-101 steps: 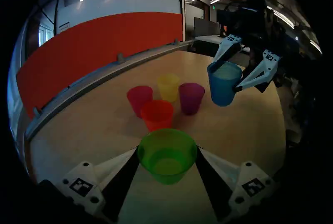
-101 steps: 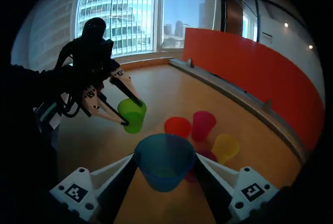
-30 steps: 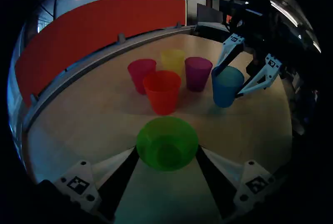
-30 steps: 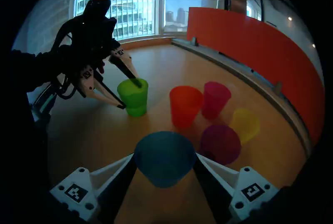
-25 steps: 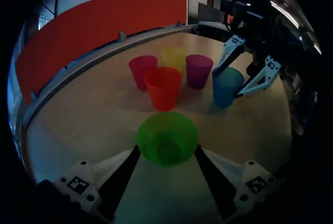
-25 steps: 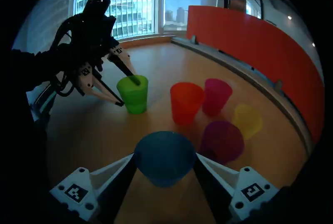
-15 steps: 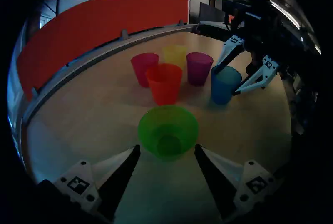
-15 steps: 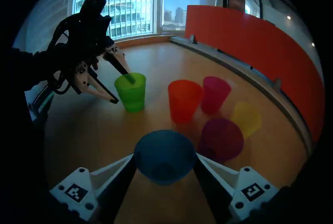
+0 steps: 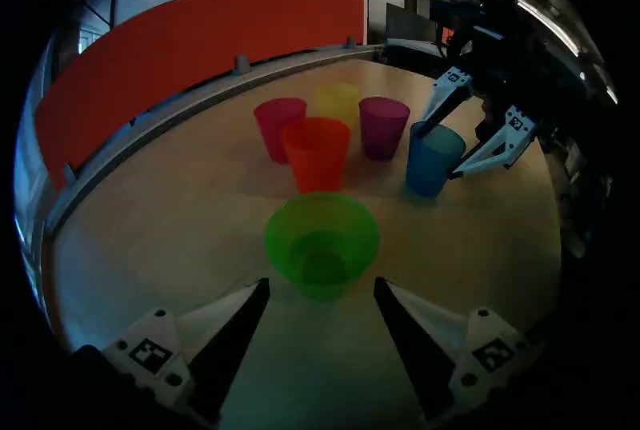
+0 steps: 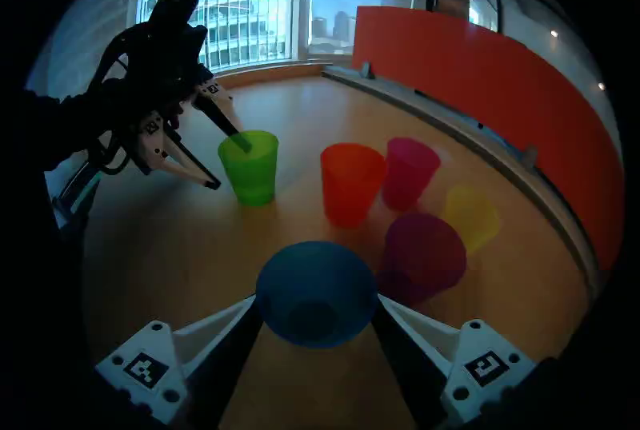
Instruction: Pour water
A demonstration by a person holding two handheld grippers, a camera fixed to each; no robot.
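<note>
Green cup (image 9: 322, 246) free of left tool (image 9: 320, 282)

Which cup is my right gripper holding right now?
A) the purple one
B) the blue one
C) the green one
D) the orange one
B: the blue cup sits pinched between the two fingers of the right gripper, while the green cup stands free in front of the open left gripper.
</note>
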